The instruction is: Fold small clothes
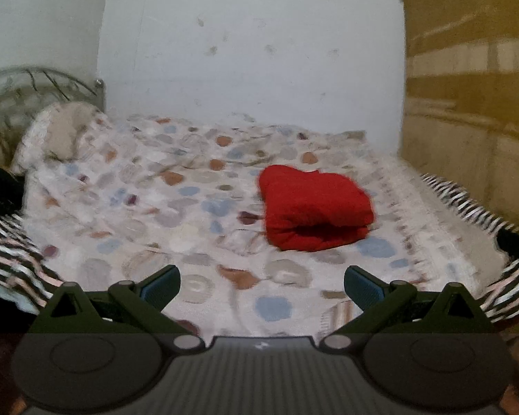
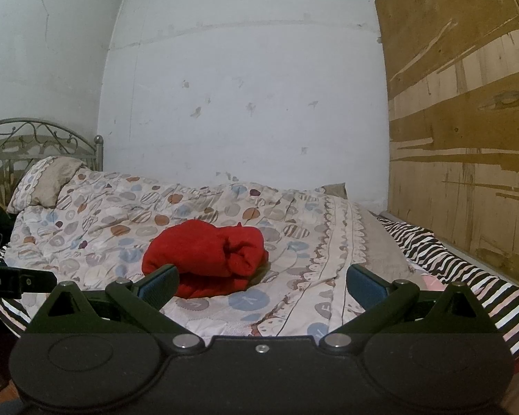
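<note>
While the red garment (image 1: 316,207) lay bundled mid-quilt (image 1: 148,207), we held both the left gripper (image 1: 262,285) and right gripper (image 2: 262,285) empty, jaws apart, judging it soft, light, floppy, best pinched at its near folded edge.

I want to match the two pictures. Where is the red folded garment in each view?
Left wrist: red folded garment lies right of centre on the patterned quilt.
Right wrist: red folded garment lies left of centre, low.
Shared landmark: metal headboard at far left.
</note>
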### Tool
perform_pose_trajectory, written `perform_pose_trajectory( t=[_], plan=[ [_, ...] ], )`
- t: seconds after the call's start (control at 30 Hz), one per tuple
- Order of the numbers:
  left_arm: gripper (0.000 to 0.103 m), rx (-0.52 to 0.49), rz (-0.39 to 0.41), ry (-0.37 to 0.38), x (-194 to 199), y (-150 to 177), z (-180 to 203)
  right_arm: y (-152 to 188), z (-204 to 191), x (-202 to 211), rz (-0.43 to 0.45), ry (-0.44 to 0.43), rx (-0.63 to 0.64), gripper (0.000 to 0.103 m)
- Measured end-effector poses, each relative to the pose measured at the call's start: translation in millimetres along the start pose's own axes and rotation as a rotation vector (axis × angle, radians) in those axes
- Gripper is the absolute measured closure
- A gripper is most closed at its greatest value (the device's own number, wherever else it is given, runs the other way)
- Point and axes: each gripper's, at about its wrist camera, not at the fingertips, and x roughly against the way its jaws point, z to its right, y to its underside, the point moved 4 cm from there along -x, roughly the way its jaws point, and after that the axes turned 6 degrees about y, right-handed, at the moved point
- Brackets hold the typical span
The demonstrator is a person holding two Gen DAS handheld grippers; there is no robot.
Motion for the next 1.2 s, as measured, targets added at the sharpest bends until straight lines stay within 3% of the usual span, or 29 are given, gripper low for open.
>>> perform_pose_trajectory(
  t=[0.07,0.13,1.2],
  plan=[
    [0.0,-0.048,-0.015,-0.058,-2,1,5,1,0,0,-0.003,0.001,-0.001,0.0],
    [0.0,-0.069,-0.016,-0.066,-2,2,7,2,0,1,-0.003,0.002,-0.002,0.0],
    [0.0,0.042,-0.065,-0.006,-7,1,-6,11,4,-1,-0.025,0.006,-0.005,0.0]
  ],
)
